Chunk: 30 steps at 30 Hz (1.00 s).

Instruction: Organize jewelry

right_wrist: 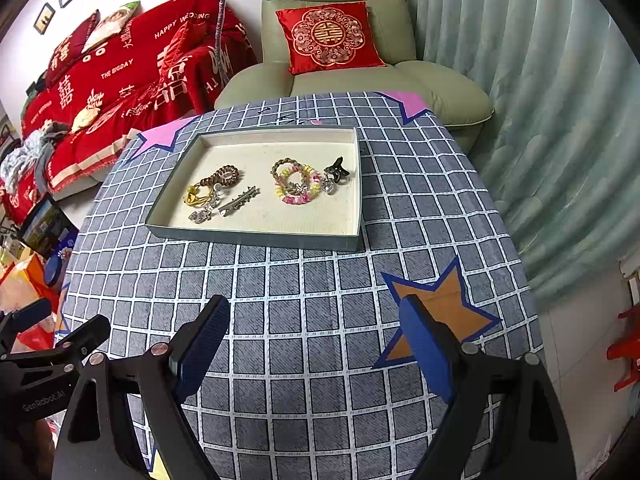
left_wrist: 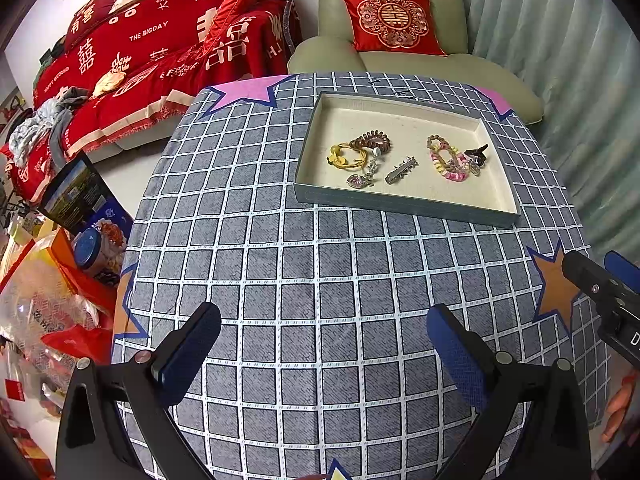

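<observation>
- Grey checked cloth [left_wrist: 320, 280] with white lines covers the worktop; coloured stars mark its corners.
- A shallow tray [left_wrist: 404, 204] with a cream lining sits in the upper middle of both views, well apart from both claws.
- In the tray's left half lie a brown coil hair tie [left_wrist: 370, 141], a yellow hair tie [left_wrist: 345, 156], a silver hair clip [left_wrist: 401, 170] and a heart pendant [left_wrist: 357, 181], close together.
- In its right half lie a pink and yellow bracelet [left_wrist: 450, 162] and a small dark claw clip [left_wrist: 478, 153], just beside each other.
- The left claw [left_wrist: 320, 356] stands wide open over bare cloth, holding nothing.
- The right claw [right_wrist: 316, 344] is likewise spread wide and empty, near an orange star [right_wrist: 440, 316].
- A green armchair [right_wrist: 336, 28] with a red cushion [right_wrist: 330, 36] fills the upper frame.
</observation>
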### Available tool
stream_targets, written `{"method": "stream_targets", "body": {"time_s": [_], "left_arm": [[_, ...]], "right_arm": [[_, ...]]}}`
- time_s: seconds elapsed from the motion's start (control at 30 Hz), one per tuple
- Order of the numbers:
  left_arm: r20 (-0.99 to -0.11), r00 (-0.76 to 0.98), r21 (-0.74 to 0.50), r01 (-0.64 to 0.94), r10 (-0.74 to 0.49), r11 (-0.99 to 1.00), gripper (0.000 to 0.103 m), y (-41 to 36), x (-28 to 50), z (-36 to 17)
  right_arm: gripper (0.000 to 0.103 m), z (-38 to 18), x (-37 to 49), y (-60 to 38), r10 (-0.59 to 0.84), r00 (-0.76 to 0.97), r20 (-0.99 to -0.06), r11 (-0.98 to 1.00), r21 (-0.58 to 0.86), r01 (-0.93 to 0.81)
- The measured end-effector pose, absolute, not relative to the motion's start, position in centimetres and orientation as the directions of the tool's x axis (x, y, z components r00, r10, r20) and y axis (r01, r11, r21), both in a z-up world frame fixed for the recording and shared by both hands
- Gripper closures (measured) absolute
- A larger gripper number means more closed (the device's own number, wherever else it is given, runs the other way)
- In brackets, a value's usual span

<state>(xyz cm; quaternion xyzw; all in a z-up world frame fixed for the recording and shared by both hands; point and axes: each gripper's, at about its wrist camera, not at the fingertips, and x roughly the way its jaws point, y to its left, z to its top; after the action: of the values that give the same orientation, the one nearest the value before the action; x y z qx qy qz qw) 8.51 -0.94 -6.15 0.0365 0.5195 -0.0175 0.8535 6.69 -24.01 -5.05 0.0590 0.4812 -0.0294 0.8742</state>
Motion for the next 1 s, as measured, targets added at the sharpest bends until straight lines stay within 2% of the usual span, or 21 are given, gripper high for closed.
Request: {"method": "stream_targets", "body": {"time_s": [1.0], "left_arm": [[-0.896,0.444,0.042,0.062,0.010,0.997,0.000,-0.68,8.56,-6.58]], "right_arm": [[0.015,-5.03,6.92,-24.14,0.001,0.528,-0.849,0.992,0.067,0.105]]}}
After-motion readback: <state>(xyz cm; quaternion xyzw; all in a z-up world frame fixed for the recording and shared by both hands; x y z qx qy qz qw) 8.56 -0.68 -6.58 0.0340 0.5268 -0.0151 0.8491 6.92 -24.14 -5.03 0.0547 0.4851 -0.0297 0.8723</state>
